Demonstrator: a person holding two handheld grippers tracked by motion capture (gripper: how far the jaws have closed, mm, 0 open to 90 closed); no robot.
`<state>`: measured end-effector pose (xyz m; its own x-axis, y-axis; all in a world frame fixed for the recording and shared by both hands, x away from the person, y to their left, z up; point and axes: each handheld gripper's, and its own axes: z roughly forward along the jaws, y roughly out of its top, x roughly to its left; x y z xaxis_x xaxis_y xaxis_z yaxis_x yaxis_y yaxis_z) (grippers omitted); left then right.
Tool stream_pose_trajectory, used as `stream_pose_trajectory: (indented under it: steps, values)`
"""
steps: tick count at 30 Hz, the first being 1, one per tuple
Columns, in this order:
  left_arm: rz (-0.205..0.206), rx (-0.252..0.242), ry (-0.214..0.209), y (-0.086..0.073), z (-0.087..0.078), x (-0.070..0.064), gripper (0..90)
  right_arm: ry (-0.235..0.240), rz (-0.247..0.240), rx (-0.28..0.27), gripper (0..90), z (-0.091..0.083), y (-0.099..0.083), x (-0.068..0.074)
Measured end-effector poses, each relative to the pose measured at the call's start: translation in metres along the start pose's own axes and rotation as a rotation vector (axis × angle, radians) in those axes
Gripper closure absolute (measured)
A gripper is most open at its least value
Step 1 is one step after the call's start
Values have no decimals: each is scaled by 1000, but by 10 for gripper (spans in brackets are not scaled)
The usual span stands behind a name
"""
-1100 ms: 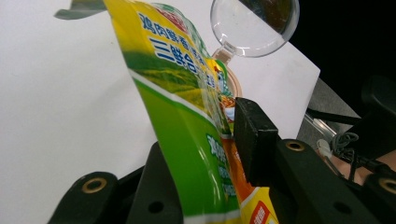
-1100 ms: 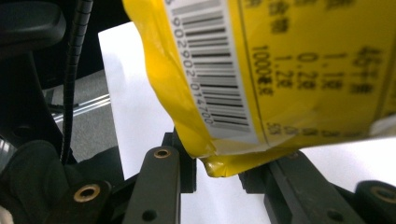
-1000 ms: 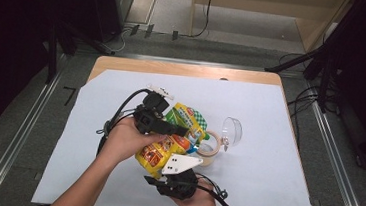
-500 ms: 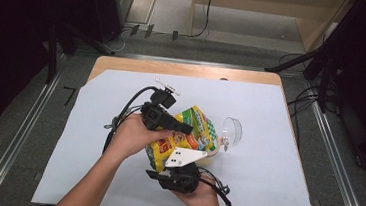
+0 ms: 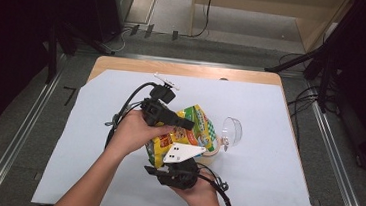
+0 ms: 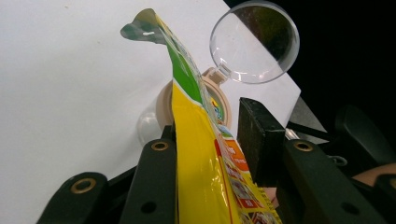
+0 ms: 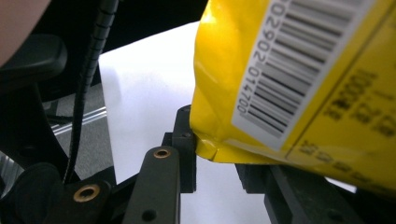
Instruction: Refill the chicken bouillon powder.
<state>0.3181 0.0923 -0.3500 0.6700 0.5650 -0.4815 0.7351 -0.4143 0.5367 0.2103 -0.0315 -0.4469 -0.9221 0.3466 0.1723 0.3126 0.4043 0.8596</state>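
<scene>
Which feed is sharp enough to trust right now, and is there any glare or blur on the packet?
High view: evenly lit, soft, small detail lost. Left gripper view: yellow packet sharp, sheen on its film, clear lid bright-rimmed against black. Right gripper view: barcode very close and slightly blurred, background dark.

Yellow-and-green printed foil snack bag [image 5: 188,131]: raised from lying tilted low across the table to standing more upright over the beige round plastic container [image 5: 212,153]. Left gripper [image 5: 181,123]: shifted right and up with it. Right gripper [image 5: 162,169]: moved slightly up beneath the bag.
</scene>
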Motion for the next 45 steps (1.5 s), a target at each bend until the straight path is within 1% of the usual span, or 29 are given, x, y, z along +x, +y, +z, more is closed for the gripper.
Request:
stream_pose_trajectory:
  steps: [1,2,4,6,7,10,11,12,14,16,17,18,19,20,21,23,25,27,29,33,35,38,40,42,45]
  values:
    - [-14,2,-6,1,0,1,686,7,15,1,737,0,1,0]
    - [-20,5,-8,3,1,3,686,11,16,-3,737,0,2,-1]
    - [-29,6,-7,5,1,5,685,9,14,9,736,0,4,-3]
    - [-28,2,-3,7,1,6,683,11,21,13,736,1,6,-5]
    - [-28,-4,-8,7,0,6,680,7,19,11,736,1,7,-7]
    - [-16,-1,-11,8,1,3,679,5,26,7,737,3,5,-7]
    - [-9,-3,-8,8,1,2,675,7,29,10,737,3,5,-8]
    - [-3,-6,-4,7,1,1,672,1,21,10,737,2,6,-8]
    - [6,-14,6,7,-1,-1,672,7,27,9,736,0,7,-7]
    - [11,-17,4,6,-2,-2,671,9,29,7,736,0,7,-6]
    - [21,-13,8,6,-2,-3,672,6,24,8,736,1,8,-6]
    - [30,-11,19,5,-2,-3,672,7,26,10,736,1,8,-6]
    - [30,-5,20,4,-3,-3,672,15,29,14,736,2,8,-5]
    - [20,-10,14,3,-4,-3,672,17,29,16,736,3,7,-4]
    - [20,-9,14,2,-5,-3,674,11,22,18,736,4,7,-4]
    - [27,-17,16,2,-7,-4,678,18,25,18,737,5,7,-4]
    - [33,-21,25,1,-9,-5,681,21,34,14,737,7,8,-3]
    - [47,-21,43,0,-10,-7,694,21,36,14,738,8,8,-3]
    - [53,-17,48,-1,-11,-8,707,23,39,18,740,9,7,-3]
    - [54,-18,35,-1,-12,-9,721,23,41,21,742,11,6,-4]
    - [56,-20,36,-2,-12,-10,721,27,46,19,742,11,4,-4]
    - [66,-22,40,-2,-13,-12,733,18,49,19,744,12,3,-5]
    - [67,-29,33,-2,-13,-12,735,16,50,19,743,12,3,-6]
    - [66,-39,36,-2,-14,-11,737,20,49,15,744,11,4,-5]
    - [66,-36,44,-2,-14,-11,757,19,44,14,743,11,5,-4]
